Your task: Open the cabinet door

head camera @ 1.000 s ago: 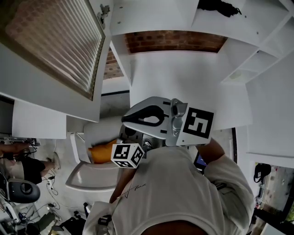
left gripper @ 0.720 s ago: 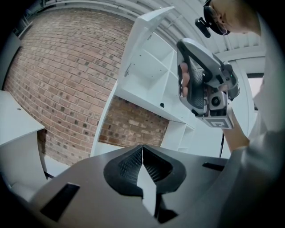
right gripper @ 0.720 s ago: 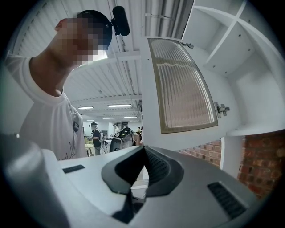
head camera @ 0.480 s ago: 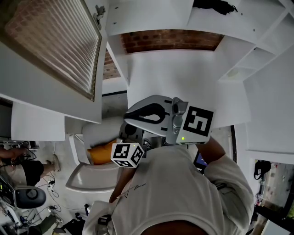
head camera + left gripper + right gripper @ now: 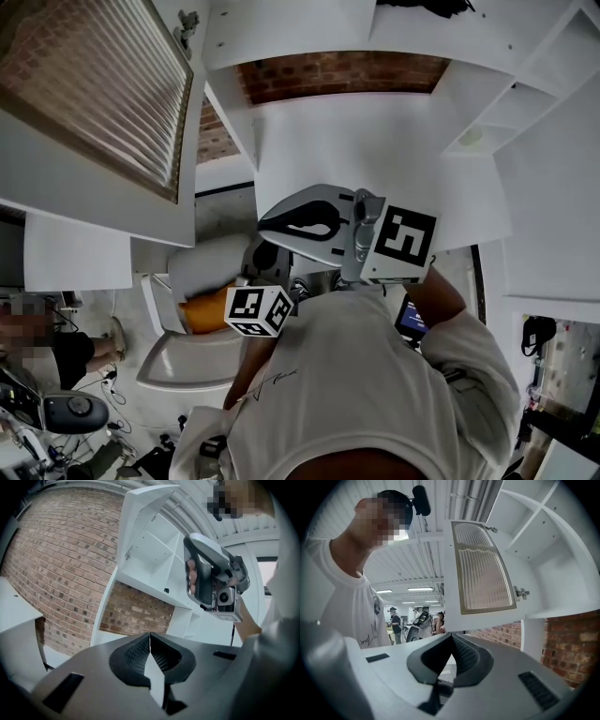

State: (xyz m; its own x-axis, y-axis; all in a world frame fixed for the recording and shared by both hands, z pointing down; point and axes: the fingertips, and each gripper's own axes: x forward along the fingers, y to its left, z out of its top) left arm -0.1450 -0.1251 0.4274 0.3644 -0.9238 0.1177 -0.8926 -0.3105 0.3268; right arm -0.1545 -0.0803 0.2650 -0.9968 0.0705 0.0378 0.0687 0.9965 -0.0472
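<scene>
Left gripper (image 5: 150, 638): fingers (image 5: 135, 656) pressed together, nothing between them. Right gripper (image 5: 451, 639): fingers (image 5: 465, 657) also fully closed and empty. Neither touches the cabinet or its door. In the left gripper view the right gripper sits up and to the right, with a hand (image 5: 191, 577) wrapped in its handle. In the head view both are held close to the chest, the right marker cube (image 5: 405, 242) above and right of the left marker cube (image 5: 258, 311). The cabinet door (image 5: 480, 569), white frame with a ribbed glass panel, is already swung wide open. It hangs up and left of the grippers in the head view and well apart from them, and it is seen face-on from the right gripper. The white cabinet (image 5: 375, 141) stands open behind, its bare shelves backed by a brick wall (image 5: 347, 75). Versus a second ago almost nothing differs: fingers on both stay closed, the door is open at the same angle, and the grippers keep about the same spot against the cabinet. Only the head view has tipped slightly, so the door and brick sit a touch higher in the frame.
</scene>
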